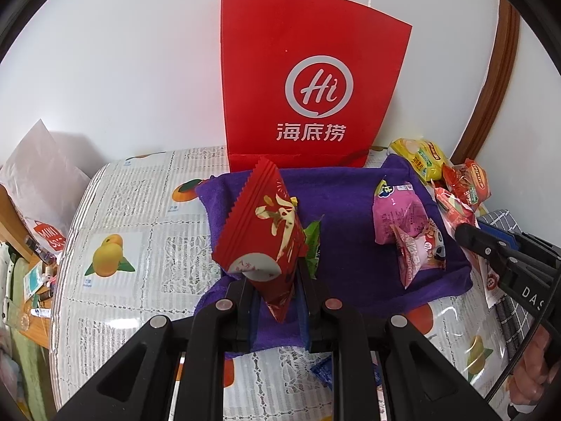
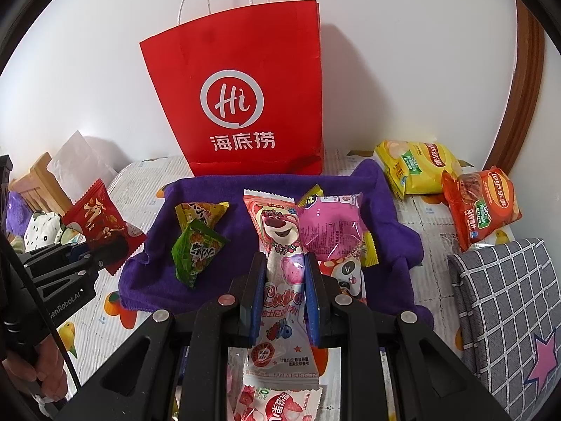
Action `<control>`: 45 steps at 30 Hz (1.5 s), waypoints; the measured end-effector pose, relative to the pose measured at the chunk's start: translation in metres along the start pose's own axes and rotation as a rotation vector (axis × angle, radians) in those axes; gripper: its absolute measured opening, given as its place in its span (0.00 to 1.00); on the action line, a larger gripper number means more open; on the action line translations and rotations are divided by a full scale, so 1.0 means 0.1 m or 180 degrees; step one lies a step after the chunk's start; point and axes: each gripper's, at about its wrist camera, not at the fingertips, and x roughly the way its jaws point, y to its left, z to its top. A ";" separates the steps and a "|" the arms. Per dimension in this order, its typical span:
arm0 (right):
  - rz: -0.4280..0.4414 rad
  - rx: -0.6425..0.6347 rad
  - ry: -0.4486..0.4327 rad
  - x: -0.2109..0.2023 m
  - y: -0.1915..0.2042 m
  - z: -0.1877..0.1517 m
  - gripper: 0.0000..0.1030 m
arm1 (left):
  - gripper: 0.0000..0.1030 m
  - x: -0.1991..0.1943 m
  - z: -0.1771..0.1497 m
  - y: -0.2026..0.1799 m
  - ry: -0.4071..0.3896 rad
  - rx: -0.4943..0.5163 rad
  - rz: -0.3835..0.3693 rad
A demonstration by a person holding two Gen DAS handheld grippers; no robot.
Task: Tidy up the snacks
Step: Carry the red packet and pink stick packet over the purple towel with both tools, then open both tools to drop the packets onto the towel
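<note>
The left gripper [image 1: 277,291] pinches a red packet [image 1: 263,235] over the purple towel's [image 1: 350,193] left edge, hiding the green packet [image 1: 313,245] behind. The right gripper [image 2: 284,291] clamps a pink bear packet [image 2: 280,245], its lower end cut off, before the red bag [image 2: 245,87].

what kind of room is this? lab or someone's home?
Probably a home, not a lab. The snacks lie on a purple towel spread over a fruit-print tablecloth, a red paper shopping bag stands against a plain white wall, and a checked cushion sits at the right.
</note>
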 end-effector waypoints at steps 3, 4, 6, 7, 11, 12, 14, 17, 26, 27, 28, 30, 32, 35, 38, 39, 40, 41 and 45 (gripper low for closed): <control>0.0004 0.0015 -0.0004 0.02 -0.02 0.02 0.20 | 0.17 0.02 0.00 0.04 0.0007 -0.0026 0.0002; 0.0012 0.0021 -0.0004 0.04 -0.03 0.03 0.21 | 0.17 0.03 0.00 0.05 0.0014 -0.0026 0.0003; 0.0013 0.0033 -0.0007 0.06 -0.03 0.04 0.20 | 0.17 0.06 0.01 0.07 0.0023 -0.0037 0.0009; 0.0016 0.0041 -0.0007 0.07 -0.04 0.04 0.20 | 0.17 0.07 0.01 0.07 0.0026 -0.0038 0.0002; 0.0064 0.0049 0.0025 0.16 -0.02 0.04 0.21 | 0.17 0.10 0.02 0.07 0.0031 -0.0032 0.0004; 0.0076 0.0040 0.0035 0.18 -0.01 0.03 0.21 | 0.17 0.12 0.02 0.07 0.0038 -0.0034 0.0001; 0.0099 0.0019 0.0069 0.25 0.02 0.02 0.21 | 0.17 0.15 0.02 0.08 0.0047 -0.0041 0.0010; 0.0130 -0.0038 0.0147 0.37 0.08 -0.01 0.20 | 0.17 0.20 0.01 0.12 0.0069 -0.0079 -0.0008; 0.0186 -0.0058 0.0303 0.69 0.15 -0.06 0.21 | 0.17 0.38 -0.01 0.23 0.0167 -0.0130 -0.0014; 0.0186 -0.0060 0.0316 0.73 0.16 -0.06 0.21 | 0.17 0.40 -0.01 0.23 0.0174 -0.0139 -0.0016; 0.0185 -0.0061 0.0327 0.76 0.16 -0.06 0.21 | 0.17 0.42 -0.01 0.24 0.0179 -0.0144 -0.0020; 0.0187 -0.0069 0.0346 0.82 0.17 -0.05 0.21 | 0.17 0.47 0.00 0.24 0.0189 -0.0167 -0.0037; 0.0177 -0.0075 0.0365 0.88 0.17 -0.05 0.21 | 0.17 0.51 0.01 0.24 0.0199 -0.0184 -0.0060; 0.0173 -0.0075 0.0397 0.95 0.17 -0.05 0.21 | 0.17 0.58 0.01 0.23 0.0224 -0.0172 -0.0054; 0.0166 -0.0082 0.0418 1.01 0.18 -0.04 0.21 | 0.17 0.66 0.02 0.21 0.0263 -0.0160 -0.0051; 0.0161 -0.0088 0.0429 1.02 0.19 -0.04 0.21 | 0.17 0.68 0.03 0.20 0.0275 -0.0157 -0.0046; 0.0159 -0.0093 0.0439 1.04 0.19 -0.04 0.21 | 0.17 0.71 0.03 0.19 0.0289 -0.0154 -0.0039; 0.0159 -0.0098 0.0446 1.05 0.19 -0.04 0.21 | 0.17 0.73 0.03 0.19 0.0302 -0.0148 -0.0035; 0.0171 -0.0110 0.0462 1.07 0.21 -0.04 0.24 | 0.17 0.77 0.02 0.18 0.0332 -0.0115 0.0002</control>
